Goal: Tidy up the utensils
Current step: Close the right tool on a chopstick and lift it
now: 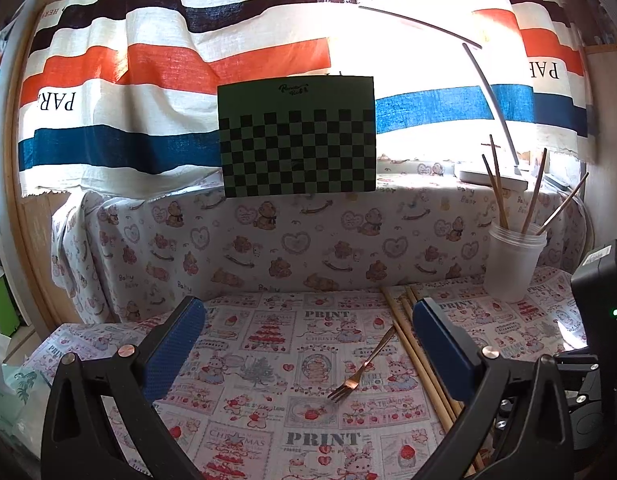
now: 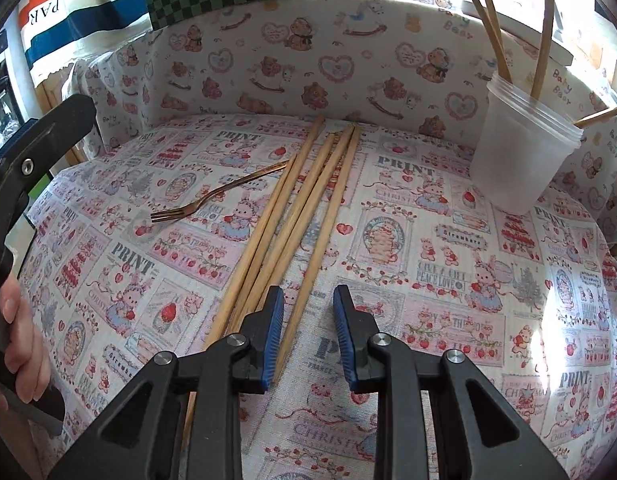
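- Right gripper [image 2: 308, 336] is held partly open, nothing gripped — the rightmost of the loose chopsticks [image 2: 304, 216] lies between its pads.
- Left gripper [image 1: 308, 344] is spread wide, empty, above the fork [image 1: 362, 368].
- Cup [image 2: 520, 152], far right, is seen already holding several sticks.
- Step judged: chopstick pickup — closing on one stick alone is called for.

strong daylight pours through the striped curtain [image 1: 188, 60], blowing out a white patch above the checkerboard [image 1: 298, 136], which sits backlit and dark. a sun glare spot whitens the printed tablecloth [image 2: 556, 320]. fisheye bending and dark vignetting mark both views' edges.
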### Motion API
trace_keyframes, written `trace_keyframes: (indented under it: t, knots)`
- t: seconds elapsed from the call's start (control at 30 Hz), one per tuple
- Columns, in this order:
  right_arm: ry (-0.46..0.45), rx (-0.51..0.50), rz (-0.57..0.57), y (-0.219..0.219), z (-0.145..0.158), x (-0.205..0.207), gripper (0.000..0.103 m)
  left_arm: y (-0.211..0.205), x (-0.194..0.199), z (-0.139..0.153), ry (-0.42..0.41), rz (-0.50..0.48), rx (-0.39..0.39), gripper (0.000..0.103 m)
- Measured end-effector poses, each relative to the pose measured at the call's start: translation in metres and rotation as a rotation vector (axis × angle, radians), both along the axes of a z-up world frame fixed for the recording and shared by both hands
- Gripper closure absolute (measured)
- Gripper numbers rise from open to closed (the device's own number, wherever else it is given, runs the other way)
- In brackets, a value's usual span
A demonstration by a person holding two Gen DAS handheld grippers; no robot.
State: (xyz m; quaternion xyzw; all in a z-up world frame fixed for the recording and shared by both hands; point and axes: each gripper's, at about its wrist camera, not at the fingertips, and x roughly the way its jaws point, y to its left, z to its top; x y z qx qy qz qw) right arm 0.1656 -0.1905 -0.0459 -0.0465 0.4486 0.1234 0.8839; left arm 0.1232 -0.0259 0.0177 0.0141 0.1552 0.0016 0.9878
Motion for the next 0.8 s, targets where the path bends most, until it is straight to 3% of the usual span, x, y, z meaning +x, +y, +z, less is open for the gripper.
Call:
trace_keyframes:
  t: [0.03, 0.1, 0.23, 0.43, 0.67, 0.73, 0.8]
  knots:
    - [0.000, 0.004, -0.002, -0.001, 0.000, 0.000, 0.076, 0.000, 0.000, 0.000, 0.000, 0.000, 0.001, 0.000]
    - [-0.005, 0.010, -0.027, -0.004, -0.001, 0.001, 0.095, 0.000, 0.000, 0.000, 0.001, -0.001, 0.005, 0.000]
    - [-0.002, 0.085, -0.067, -0.016, 0.001, 0.003, 0.096, -0.001, 0.000, 0.000, -0.004, 0.000, 0.007, 0.000]
    - [-0.144, 0.183, -0.122, -0.033, 0.026, -0.008, 0.097, -0.001, -0.004, 0.002, -0.024, -0.002, 0.003, 0.000]
    - [-0.296, 0.343, -0.286, -0.080, 0.056, -0.022, 0.097, -0.007, -0.003, 0.002, -0.018, -0.011, 0.025, 0.000]
    - [-0.341, 0.400, -0.305, -0.090, 0.064, -0.027, 0.097, -0.006, -0.004, 0.002, -0.019, -0.032, 0.009, 0.000]
    - [-0.418, 0.394, -0.338, -0.093, 0.072, -0.037, 0.097, -0.004, -0.006, 0.002, -0.023, -0.075, -0.030, 0.000]
